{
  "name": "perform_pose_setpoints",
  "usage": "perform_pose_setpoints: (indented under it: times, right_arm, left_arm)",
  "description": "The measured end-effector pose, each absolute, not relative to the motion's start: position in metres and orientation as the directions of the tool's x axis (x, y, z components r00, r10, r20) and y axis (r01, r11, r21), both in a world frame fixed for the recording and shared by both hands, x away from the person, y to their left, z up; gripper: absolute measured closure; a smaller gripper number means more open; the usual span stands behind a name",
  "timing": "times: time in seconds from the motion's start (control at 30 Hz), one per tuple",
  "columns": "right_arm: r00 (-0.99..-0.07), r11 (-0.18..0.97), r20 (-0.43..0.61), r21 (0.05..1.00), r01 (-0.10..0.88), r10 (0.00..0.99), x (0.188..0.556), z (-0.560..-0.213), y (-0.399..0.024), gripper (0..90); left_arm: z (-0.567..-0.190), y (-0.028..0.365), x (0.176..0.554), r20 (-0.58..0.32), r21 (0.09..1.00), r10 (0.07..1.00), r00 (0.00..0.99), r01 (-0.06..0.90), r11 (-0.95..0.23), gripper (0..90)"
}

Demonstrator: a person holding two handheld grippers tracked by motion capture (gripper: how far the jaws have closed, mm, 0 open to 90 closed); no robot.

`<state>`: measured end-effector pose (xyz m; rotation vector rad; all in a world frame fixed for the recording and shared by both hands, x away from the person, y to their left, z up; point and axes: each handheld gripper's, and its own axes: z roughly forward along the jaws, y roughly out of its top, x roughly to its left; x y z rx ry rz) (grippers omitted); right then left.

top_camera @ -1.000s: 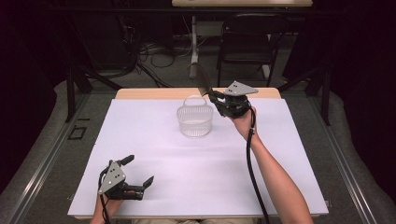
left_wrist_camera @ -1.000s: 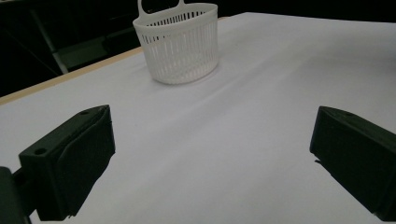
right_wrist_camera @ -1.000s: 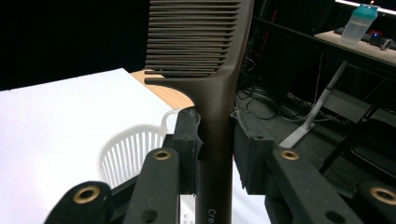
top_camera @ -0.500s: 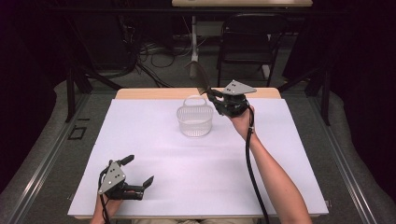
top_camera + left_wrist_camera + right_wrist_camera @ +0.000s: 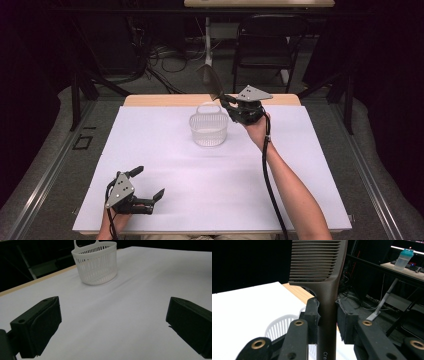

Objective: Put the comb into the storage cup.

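A dark brown comb (image 5: pixel 322 272) stands upright with its teeth upward, and my right gripper (image 5: pixel 327 317) is shut on its handle. From above, that comb (image 5: pixel 210 82) is raised over the far side of the table, just right of a white slotted basket (image 5: pixel 208 127) with a handle loop. The right gripper (image 5: pixel 226 102) hovers beside the basket's rim. My left gripper (image 5: pixel 147 184) rests low at the near left of the table, open with nothing between its jaws. Ahead of the left gripper (image 5: pixel 112 322) stands the basket (image 5: pixel 96 262), far off.
A white sheet (image 5: pixel 165 165) covers the table, with a wooden edge (image 5: pixel 165 100) at the far side. Behind the table stand a dark chair (image 5: pixel 267 40), cables and metal frame legs. A bottle (image 5: pixel 403 258) sits on a side desk.
The right gripper has lifted the comb slightly and shifted it a little to the right, near the basket. The left gripper has not moved.
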<state>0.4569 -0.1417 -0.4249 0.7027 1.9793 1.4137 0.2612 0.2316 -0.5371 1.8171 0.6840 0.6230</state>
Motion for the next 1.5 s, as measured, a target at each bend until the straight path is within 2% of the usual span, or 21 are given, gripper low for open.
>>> perform_pose_setpoints:
  times: [1.5]
  right_arm:
    - [-0.706,0.290,-0.186,0.957,0.029,0.683,0.469,-0.430,-0.125,72.6]
  left_arm:
    - [-0.537,0.231,0.261,0.092,0.945,0.708,0.700,0.163,-0.284,0.2]
